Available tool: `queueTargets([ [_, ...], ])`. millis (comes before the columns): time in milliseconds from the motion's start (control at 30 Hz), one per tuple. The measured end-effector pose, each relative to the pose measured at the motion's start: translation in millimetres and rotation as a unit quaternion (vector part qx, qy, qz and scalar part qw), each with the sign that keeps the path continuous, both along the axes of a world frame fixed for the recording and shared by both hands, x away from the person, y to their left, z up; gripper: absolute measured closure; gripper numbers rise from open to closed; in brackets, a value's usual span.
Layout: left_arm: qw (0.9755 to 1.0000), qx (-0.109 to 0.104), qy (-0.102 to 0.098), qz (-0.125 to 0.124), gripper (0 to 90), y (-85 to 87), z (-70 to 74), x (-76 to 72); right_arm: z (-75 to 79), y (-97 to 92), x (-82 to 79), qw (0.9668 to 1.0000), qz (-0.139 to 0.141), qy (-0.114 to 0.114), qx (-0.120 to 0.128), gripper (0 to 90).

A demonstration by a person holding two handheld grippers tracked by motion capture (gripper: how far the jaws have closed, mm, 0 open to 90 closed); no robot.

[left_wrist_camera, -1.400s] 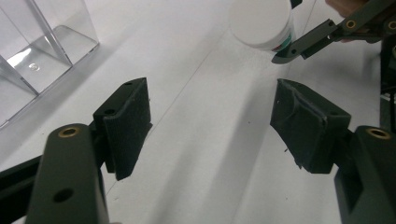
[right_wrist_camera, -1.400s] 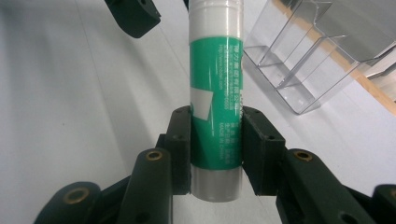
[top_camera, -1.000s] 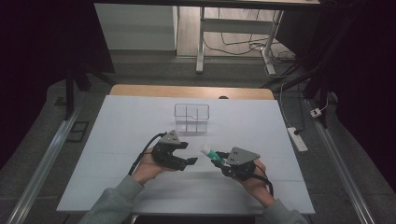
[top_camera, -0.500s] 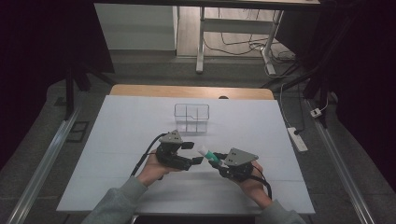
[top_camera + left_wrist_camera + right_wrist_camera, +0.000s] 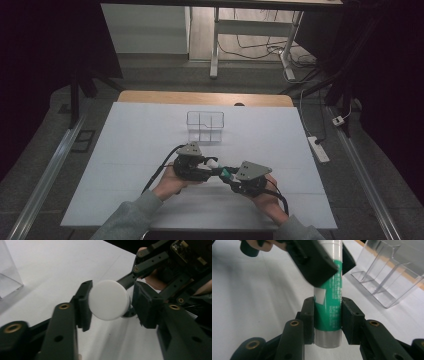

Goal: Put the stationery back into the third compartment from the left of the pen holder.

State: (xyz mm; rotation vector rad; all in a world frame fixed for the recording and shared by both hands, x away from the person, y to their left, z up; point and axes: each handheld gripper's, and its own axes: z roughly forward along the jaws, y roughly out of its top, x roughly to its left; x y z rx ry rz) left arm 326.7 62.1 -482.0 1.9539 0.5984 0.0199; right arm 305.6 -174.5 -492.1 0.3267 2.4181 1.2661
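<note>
The glue stick point(image 5: 327, 312) is found held level above the white table point(image 5: 125, 165), near its front edge, between the two grippers and well short of the clear organizer point(image 5: 205, 126) standing farther back. The work in hand is judged to be the uncapping of the stick: the body has been secured and the cap point(image 5: 108, 300) is being taken hold of, but the cap is seen seated on the tube, so the pull-off is judged not yet done. Whether the stick is meant afterwards for the organizer cannot be told. The stick is noted as a cylinder with a green printed label, a white upper section and a grey base; its round white cap end faces the left gripper view. The right gripper point(image 5: 327, 315) is clamped firmly on the green labelled part, both pads pressed against it. The left gripper point(image 5: 110, 301) has just been closing, with the cap between its jaws; one pad is seen against the cap's side, while a narrow gap appears to remain at the other, so a full grip is not confirmed.
</note>
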Motion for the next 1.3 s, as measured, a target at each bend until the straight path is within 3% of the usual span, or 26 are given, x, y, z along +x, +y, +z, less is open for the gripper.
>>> queueTargets([
  [100,0.9998,-0.018,0.005,-0.011,60.5,1.6,1.3,0.5,-0.9,0.8,0.2,1.0000,0.003,0.000,-0.007,65.1],
  [300,0.9996,-0.007,-0.001,-0.027,63.9,0.7,3.0,-1.9,-3.2,2.8,-0.2,0.9999,0.011,0.002,-0.011,64.6],
  [400,0.9996,-0.006,-0.004,-0.027,64.1,1.0,4.4,-2.7,-3.7,1.7,-0.2,0.9999,0.011,0.009,0.000,63.3],
  [567,0.9999,-0.006,-0.010,-0.012,64.1,8.3,8.4,-1.0,-3.0,-4.8,1.6,0.9995,-0.005,0.028,0.014,49.7],
  [800,0.9995,-0.017,-0.023,0.014,64.1,24.7,20.8,2.3,0.4,-39.1,4.2,0.9951,-0.063,0.061,0.044,43.3],
  [1033,0.9985,-0.028,-0.034,0.031,64.1,36.4,36.2,7.6,1.7,-79.2,4.6,0.9902,-0.108,0.068,0.057,40.8],
  [1300,0.9975,-0.010,-0.052,0.048,64.0,35.0,60.1,26.4,0.7,-106.5,2.5,0.9866,-0.131,0.074,0.064,40.2],
])
